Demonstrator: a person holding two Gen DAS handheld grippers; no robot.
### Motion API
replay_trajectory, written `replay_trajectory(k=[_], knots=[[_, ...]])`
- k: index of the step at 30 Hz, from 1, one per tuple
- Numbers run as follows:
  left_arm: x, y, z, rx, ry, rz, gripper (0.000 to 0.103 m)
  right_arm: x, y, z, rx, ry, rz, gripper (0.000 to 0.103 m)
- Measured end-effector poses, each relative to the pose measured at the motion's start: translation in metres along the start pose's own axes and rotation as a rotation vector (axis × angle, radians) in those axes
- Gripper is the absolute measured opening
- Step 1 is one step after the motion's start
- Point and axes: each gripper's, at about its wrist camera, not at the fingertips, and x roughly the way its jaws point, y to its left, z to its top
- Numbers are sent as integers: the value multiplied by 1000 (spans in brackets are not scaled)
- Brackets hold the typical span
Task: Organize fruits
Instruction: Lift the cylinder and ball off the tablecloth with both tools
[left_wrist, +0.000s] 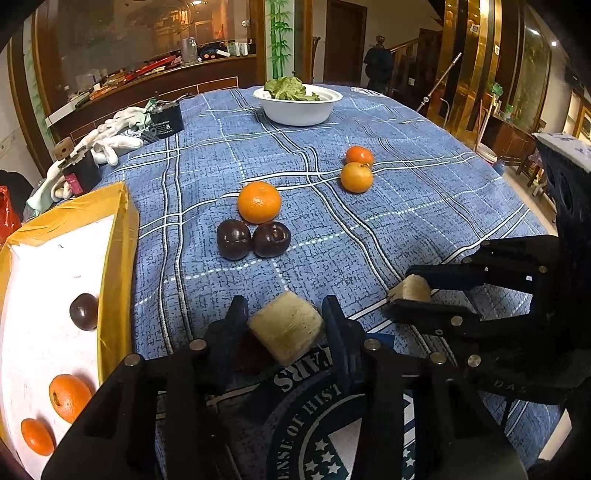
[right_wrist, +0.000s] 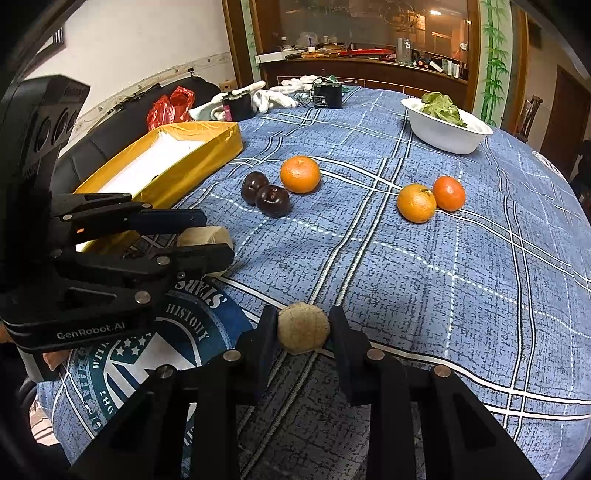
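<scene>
My left gripper (left_wrist: 286, 328) is shut on a pale sugarcane chunk (left_wrist: 286, 332) just above the tablecloth; it also shows in the right wrist view (right_wrist: 205, 240). My right gripper (right_wrist: 303, 328) is shut on a second pale chunk (right_wrist: 303, 328), also seen in the left wrist view (left_wrist: 412, 288). On the cloth lie a big orange (left_wrist: 259, 202), two dark purple fruits (left_wrist: 233, 239) (left_wrist: 271, 239) and two smaller oranges (left_wrist: 356, 177) (left_wrist: 359, 155). The yellow box (left_wrist: 118, 251) at left holds a dark fruit (left_wrist: 84, 311) and two oranges (left_wrist: 69, 397) (left_wrist: 37, 435).
A white bowl of greens (left_wrist: 299, 103) stands at the far side of the table. White gloves (left_wrist: 110, 140), a black container (left_wrist: 166, 120) and a small dark box (left_wrist: 79, 171) sit at the far left. A red bag (right_wrist: 170, 107) lies beyond the box.
</scene>
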Motion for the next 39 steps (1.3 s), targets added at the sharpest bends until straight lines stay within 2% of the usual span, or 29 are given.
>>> replay_trajectory(k=[9,20,25,39], knots=[[-24,-8,2,-8,-70,5,39,-13,-8,1,40,-34,-13,30],[-47,-17,-4,-45,-114,28,39,-37,-7,0,77,-78,-37,30],[-52,-23,-9,-79,-127,96,39,-42,-4,-2,81,-86,-70,30],[-63,-28,-15,-150,-126,170,39,-66,4,-3,105,-129,-124,30]])
